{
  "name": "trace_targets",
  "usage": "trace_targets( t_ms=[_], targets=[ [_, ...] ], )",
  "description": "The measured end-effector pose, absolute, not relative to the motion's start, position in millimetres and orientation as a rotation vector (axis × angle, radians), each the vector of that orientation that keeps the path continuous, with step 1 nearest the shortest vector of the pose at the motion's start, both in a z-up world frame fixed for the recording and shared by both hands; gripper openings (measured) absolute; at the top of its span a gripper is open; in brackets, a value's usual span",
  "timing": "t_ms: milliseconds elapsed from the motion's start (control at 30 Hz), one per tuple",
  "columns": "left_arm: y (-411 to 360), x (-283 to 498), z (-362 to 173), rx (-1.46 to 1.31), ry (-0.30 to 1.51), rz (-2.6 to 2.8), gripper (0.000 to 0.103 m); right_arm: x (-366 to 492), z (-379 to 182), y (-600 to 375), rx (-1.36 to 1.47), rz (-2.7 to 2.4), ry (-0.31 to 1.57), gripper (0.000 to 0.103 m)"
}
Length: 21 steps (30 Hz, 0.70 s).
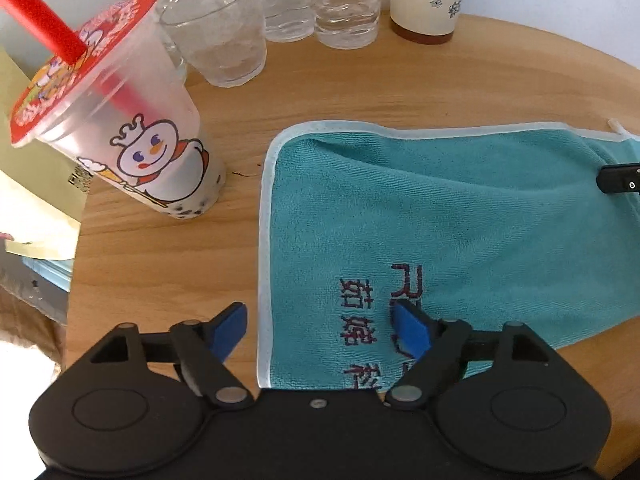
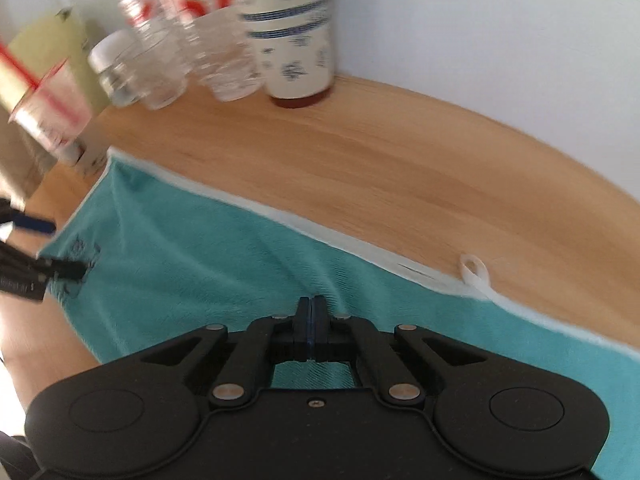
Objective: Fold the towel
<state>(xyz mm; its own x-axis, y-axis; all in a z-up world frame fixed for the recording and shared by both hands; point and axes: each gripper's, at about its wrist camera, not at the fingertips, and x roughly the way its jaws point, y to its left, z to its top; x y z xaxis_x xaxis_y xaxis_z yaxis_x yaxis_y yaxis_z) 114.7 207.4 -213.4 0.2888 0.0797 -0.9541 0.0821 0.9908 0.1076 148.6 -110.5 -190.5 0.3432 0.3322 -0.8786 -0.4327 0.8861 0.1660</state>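
Observation:
A teal towel (image 1: pixel 460 216) with a pale hem and dark embroidered characters lies flat on the round wooden table (image 1: pixel 160 264). My left gripper (image 1: pixel 318 316) is open over the towel's near left corner, with one blue pad (image 1: pixel 230 330) above bare wood and the other on the cloth. In the right wrist view, my right gripper (image 2: pixel 312 312) is shut low on the towel (image 2: pixel 192 264), and creases run into its tips. The towel's white hanging loop (image 2: pixel 474 270) lies on the wood just beyond. The right gripper's tip (image 1: pixel 618 178) also shows at the towel's right end.
A bubble-tea cup (image 1: pixel 132 136) with a red lid and straw stands just left of the towel. Clear plastic cups (image 1: pixel 224 28), water bottles (image 1: pixel 344 8) and a patterned paper cup (image 1: pixel 428 0) line the back by the white wall. The table's left edge drops off near papers (image 1: pixel 36 216).

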Motion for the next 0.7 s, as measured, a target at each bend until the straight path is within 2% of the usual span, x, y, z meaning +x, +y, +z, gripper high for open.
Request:
trace_targets(
  t_ms=[67, 100, 167, 200, 333, 533, 667, 700],
  targets=[
    [207.6, 116.4, -212.5, 0.155, 1.287, -0.015, 0.082, 145.2, -188.8, -109.1, -0.119, 0.486, 1.099, 0.0],
    [207.8, 117.8, -212.3, 0.159, 1.292, -0.02, 0.082, 142.1, -186.5, -109.0, -0.113, 0.469, 1.081, 0.004],
    [207.4, 119.0, -211.6, 0.164, 1.299, -0.023, 0.082, 138.5, -182.2, -111.9, -0.077, 0.457, 1.065, 0.031],
    [206.7, 118.3, -210.9, 0.173, 1.299, -0.028, 0.082, 136.8, -178.0, -116.3, -0.058, 0.45, 1.057, 0.034],
    [208.2, 111.9, -211.1, 0.188, 1.285, -0.041, 0.082, 126.1, -168.1, -150.3, -0.056, 0.328, 1.048, 0.034],
    [210.5, 104.5, -210.6, 0.189, 1.296, -0.027, 0.083, 110.4, -190.6, -226.5, -0.084, 0.067, 1.123, 0.036],
    [207.9, 104.5, -209.8, 0.198, 1.306, 0.004, 0.085, 100.1, -198.6, -253.5, -0.035, 0.045, 1.096, 0.038],
    [206.0, 105.1, -208.4, 0.201, 1.315, 0.015, 0.081, 99.8, -198.3, -253.6, -0.043, 0.037, 1.097, 0.038]
  ],
)
